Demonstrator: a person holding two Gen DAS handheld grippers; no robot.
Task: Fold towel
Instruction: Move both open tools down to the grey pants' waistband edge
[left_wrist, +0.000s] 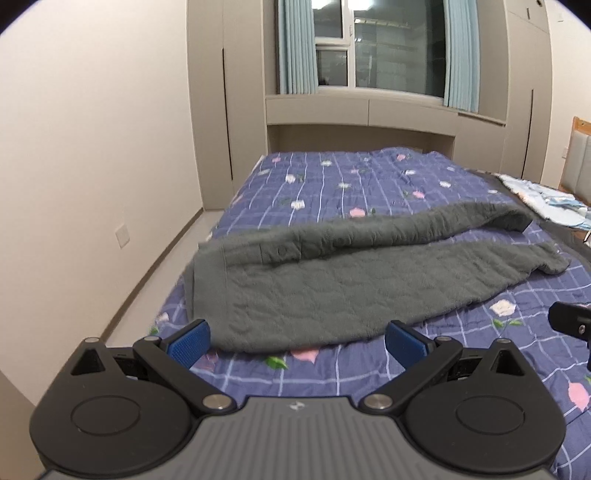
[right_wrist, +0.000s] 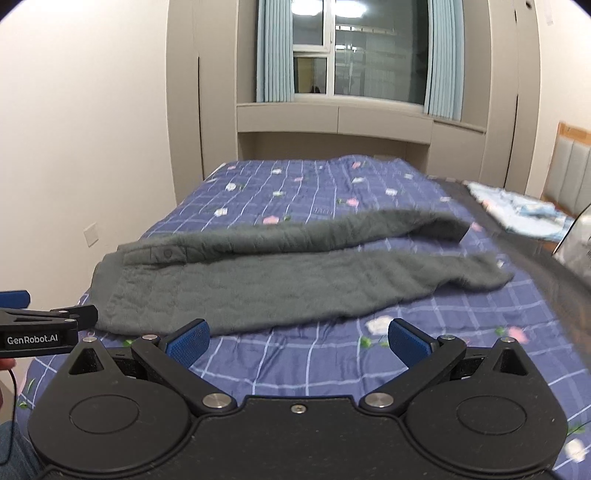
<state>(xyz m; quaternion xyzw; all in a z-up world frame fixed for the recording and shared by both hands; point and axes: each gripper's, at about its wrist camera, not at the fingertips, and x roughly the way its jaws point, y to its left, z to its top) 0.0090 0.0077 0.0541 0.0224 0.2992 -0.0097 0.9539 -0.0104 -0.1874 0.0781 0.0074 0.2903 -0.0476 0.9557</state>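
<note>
Bed (left_wrist: 332, 177) with blue checked floral quilt, set against beige built-in wardrobes (left_wrist: 214, 110) and a low cabinet (left_wrist: 369, 110) below the window (left_wrist: 388, 44). Window dark, reflecting a ceiling lamp; light blue curtains (left_wrist: 295, 48) at both sides. Left wall (left_wrist: 92, 147) plain cream, carrying one socket plate (left_wrist: 122, 236). Pale floor (left_wrist: 155, 273) beside bed. Padded headboard (right_wrist: 569, 173) at right

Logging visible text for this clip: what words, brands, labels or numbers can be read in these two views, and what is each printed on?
"GenRobot.AI": white print on the side of the left gripper, seen at the left edge of the right wrist view.
Small emblem on the grey body of the left gripper, left wrist view: a logo with no readable letters.
Patch on the grey towel: too blurred to read.
Bedspread, cabinets, window: no text.
</note>
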